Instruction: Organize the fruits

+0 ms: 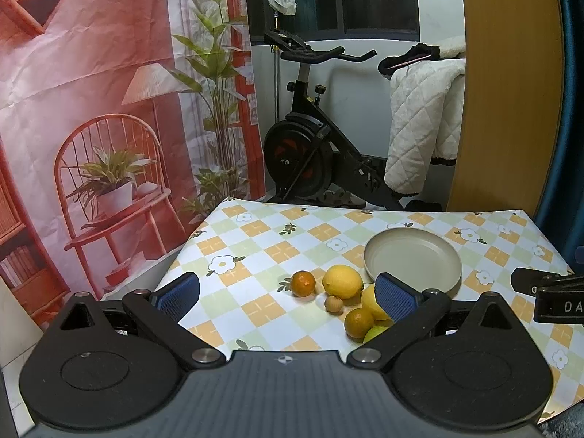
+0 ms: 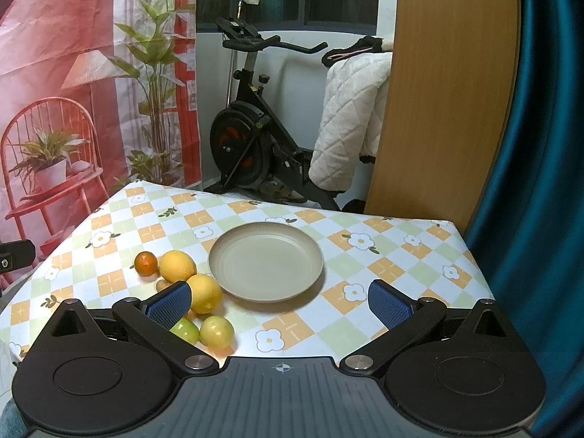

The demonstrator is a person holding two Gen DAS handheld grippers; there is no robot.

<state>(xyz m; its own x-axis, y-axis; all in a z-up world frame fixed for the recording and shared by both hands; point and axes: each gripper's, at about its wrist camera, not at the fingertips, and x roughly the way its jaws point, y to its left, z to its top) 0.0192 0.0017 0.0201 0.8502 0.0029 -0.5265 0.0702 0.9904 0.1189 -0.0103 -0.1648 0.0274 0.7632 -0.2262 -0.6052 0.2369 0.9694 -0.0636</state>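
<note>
A beige plate (image 1: 412, 261) (image 2: 266, 261) stands empty on the checked tablecloth. To its left lies a cluster of fruit: a small orange (image 1: 303, 283) (image 2: 146, 263), a lemon (image 1: 342, 281) (image 2: 177, 265), a second lemon (image 1: 370, 297) (image 2: 205, 293), a tiny brown fruit (image 1: 334, 304) (image 2: 162, 285), another orange (image 1: 358, 323), a green fruit (image 1: 374, 334) (image 2: 185, 330) and a yellow-green fruit (image 2: 216, 331). My left gripper (image 1: 288, 297) hovers open just short of the cluster. My right gripper (image 2: 280, 304) is open in front of the plate, holding nothing.
The table (image 2: 401, 255) ends close behind the plate and at its left side. Behind it stand an exercise bike (image 1: 314, 146) and a white quilt (image 1: 419, 127). A printed backdrop (image 1: 91, 109) hangs left; a wooden panel (image 2: 449, 91) and blue curtain (image 2: 540, 146) stand right.
</note>
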